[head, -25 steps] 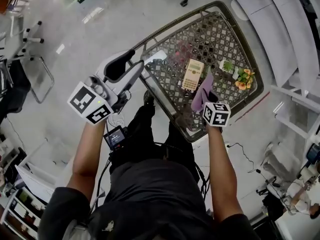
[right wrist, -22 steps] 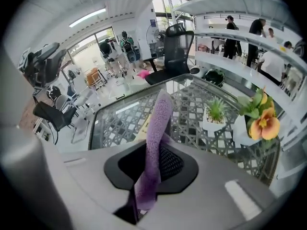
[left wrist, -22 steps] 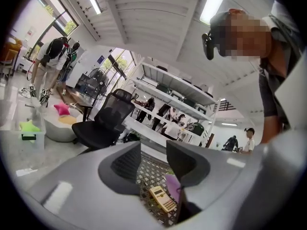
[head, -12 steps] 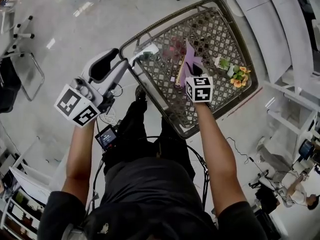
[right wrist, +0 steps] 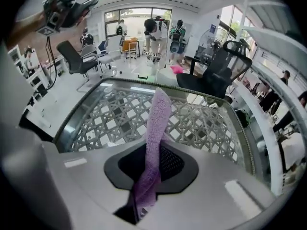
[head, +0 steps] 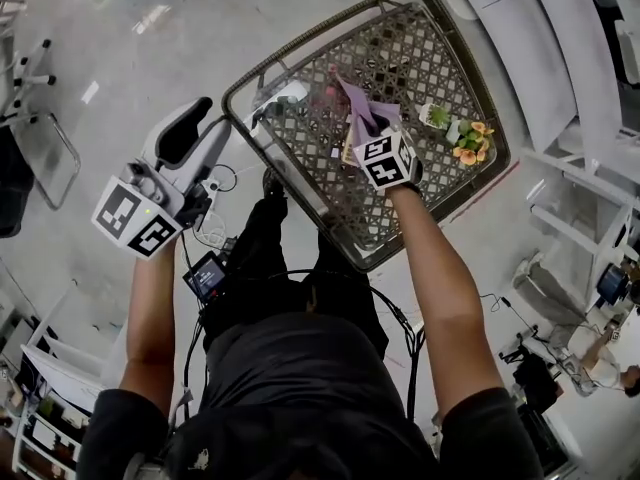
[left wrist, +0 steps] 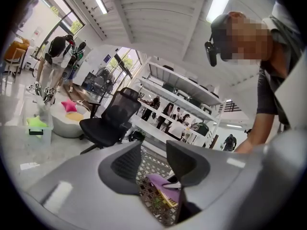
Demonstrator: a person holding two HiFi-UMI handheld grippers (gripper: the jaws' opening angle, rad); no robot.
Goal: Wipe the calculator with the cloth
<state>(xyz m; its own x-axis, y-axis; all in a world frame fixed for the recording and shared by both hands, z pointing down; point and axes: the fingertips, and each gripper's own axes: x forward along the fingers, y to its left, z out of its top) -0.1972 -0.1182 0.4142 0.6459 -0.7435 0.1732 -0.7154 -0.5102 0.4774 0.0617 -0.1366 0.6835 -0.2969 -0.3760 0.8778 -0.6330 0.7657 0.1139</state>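
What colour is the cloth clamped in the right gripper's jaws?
Light purple. The cloth shows best in the right gripper view, clamped between the jaws.

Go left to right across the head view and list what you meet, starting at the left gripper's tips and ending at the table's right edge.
left gripper → purple cloth → small green plant → orange flowers

Floor: pale grey and glossy, upper left of the head view.
Table: lattice top with a dark rounded rim, upper centre.
Office chair: black mesh, left of centre in the left gripper view.
Shelving: white and open, behind that chair.
Ceiling lights: long bright strips along the top.
Windows: large panes, top centre of the right gripper view.
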